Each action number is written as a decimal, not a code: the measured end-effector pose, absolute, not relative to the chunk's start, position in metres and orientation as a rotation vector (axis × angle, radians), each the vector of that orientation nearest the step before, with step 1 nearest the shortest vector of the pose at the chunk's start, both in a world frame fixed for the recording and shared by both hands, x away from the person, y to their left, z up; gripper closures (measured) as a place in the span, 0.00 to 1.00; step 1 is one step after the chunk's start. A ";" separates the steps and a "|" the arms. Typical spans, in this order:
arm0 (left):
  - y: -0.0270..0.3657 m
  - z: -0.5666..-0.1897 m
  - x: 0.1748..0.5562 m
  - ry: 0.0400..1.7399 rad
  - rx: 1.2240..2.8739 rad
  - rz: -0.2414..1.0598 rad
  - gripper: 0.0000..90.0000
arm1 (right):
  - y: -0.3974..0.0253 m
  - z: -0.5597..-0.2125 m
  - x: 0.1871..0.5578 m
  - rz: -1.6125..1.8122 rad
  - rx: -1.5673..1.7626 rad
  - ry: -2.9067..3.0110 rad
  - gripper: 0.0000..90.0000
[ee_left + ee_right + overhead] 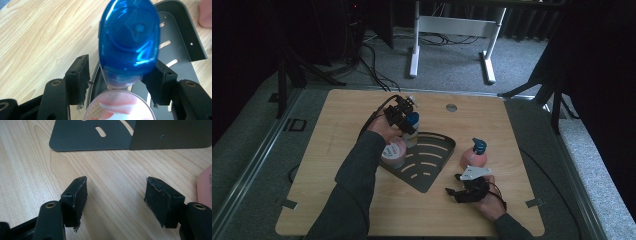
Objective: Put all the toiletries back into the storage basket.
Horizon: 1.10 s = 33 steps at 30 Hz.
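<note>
The jaws of the left gripper (122, 80) are spread around the blue-capped bottle (128, 40), unclamped, so it could be toppled off the slotted rack (180, 37) onto the pink jar (118, 105); the right gripper (116, 195) is held apart, empty.

Wood table (337, 165): dark slotted rack (432, 167), pink bottle (474, 156) on it.

Dim room, grey carpet, dark drapes

Pale wooden surface (337, 150) across the middle of the frame, round grommet (451, 107) near its far edge. Behind it, grey carpeted floor (447, 70) with black cables (372, 65) at upper left, white desk legs (452, 35) at top centre, black curtains (597, 60) along the right.
</note>
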<state>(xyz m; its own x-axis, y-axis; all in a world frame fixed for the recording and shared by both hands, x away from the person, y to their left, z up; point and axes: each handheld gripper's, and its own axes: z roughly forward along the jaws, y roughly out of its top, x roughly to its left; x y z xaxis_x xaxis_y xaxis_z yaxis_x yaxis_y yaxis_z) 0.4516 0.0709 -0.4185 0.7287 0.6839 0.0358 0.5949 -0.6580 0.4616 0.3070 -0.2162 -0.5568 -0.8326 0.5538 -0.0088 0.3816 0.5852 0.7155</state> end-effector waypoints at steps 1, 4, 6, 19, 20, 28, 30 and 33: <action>0.072 -0.418 0.450 0.983 2.505 0.294 0.45 | -0.216 -0.557 0.307 1.085 0.776 2.585 0.38; 0.077 -0.415 0.446 0.981 2.496 0.306 0.44 | -0.216 -0.557 0.307 1.085 0.776 2.585 0.38; 0.079 -0.413 0.443 0.975 2.493 0.307 0.44 | -0.216 -0.557 0.307 1.086 0.777 2.585 0.37; 0.103 -0.410 0.415 0.950 2.412 0.353 0.46 | -0.216 -0.557 0.307 1.084 0.775 2.585 0.37; 0.103 -0.411 0.412 0.947 2.414 0.361 0.46 | -0.216 -0.557 0.307 1.083 0.776 2.586 0.37; 0.108 -0.418 0.387 0.882 2.371 0.364 0.52 | -0.216 -0.557 0.307 1.080 0.777 2.589 0.37; 0.108 -0.421 0.382 0.865 2.367 0.370 0.53 | -0.216 -0.556 0.308 1.080 0.778 2.588 0.37; 0.106 -0.425 0.375 0.853 2.366 0.371 0.56 | -0.216 -0.556 0.308 1.078 0.780 2.588 0.37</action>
<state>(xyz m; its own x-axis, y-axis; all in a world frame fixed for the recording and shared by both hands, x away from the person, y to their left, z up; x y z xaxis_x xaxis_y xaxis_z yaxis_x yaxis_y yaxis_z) 0.3748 0.1063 -0.4245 0.7555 0.6526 0.0582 0.4881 -0.6198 0.6145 0.3076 -0.2155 -0.5563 -0.8317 0.5552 -0.0079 0.3854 0.5875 0.7116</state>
